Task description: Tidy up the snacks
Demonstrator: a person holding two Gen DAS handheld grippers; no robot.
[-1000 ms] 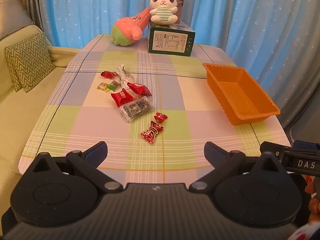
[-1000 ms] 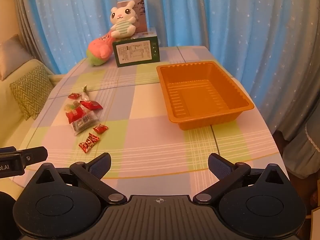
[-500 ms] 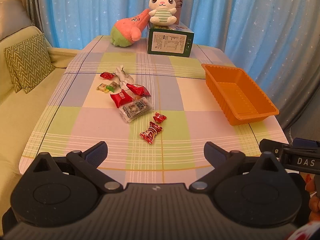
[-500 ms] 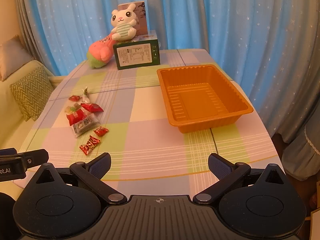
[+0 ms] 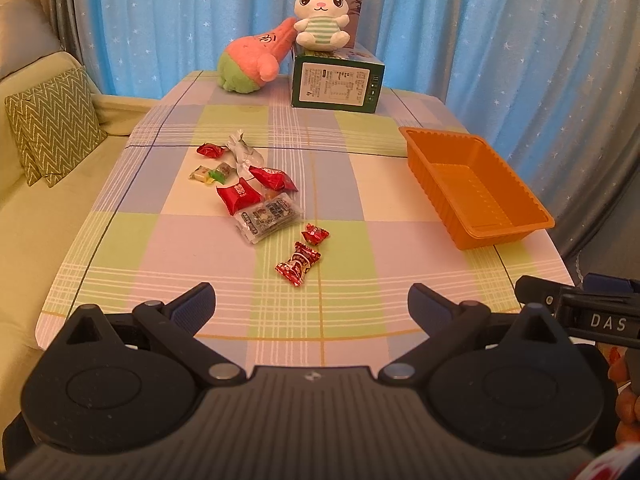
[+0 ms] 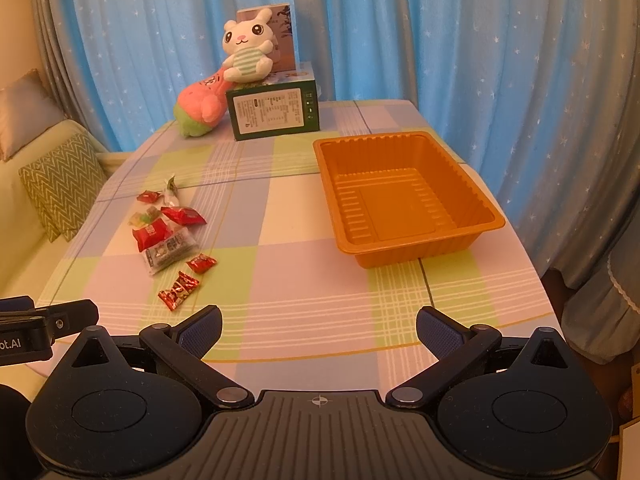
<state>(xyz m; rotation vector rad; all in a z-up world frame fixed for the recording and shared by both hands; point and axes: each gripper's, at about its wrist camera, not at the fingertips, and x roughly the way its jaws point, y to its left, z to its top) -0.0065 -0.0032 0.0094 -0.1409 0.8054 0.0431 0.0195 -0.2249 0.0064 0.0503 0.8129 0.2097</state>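
Several wrapped snacks lie in a loose cluster on the checked tablecloth: a red twist candy (image 5: pixel 297 263) nearest me, a small red candy (image 5: pixel 315 234), a clear packet (image 5: pixel 268 217) and red packets (image 5: pixel 238 195) behind. The cluster also shows in the right wrist view (image 6: pixel 170 236). An empty orange tray (image 5: pixel 476 186) sits at the table's right; it also shows in the right wrist view (image 6: pixel 400 196). My left gripper (image 5: pixel 310 304) is open and empty over the near table edge, short of the candies. My right gripper (image 6: pixel 318 326) is open and empty at the near edge, in front of the tray.
A green box (image 5: pixel 336 86) with a white plush bunny (image 5: pixel 320 20) on top and a pink-green plush (image 5: pixel 252 62) stand at the table's far end. A sofa with a zigzag cushion (image 5: pixel 52 124) is on the left. Blue curtains hang behind.
Both grippers have drawn back and risen slightly, so the table shows a little farther away. Both stay open. Nothing on the table has moved.
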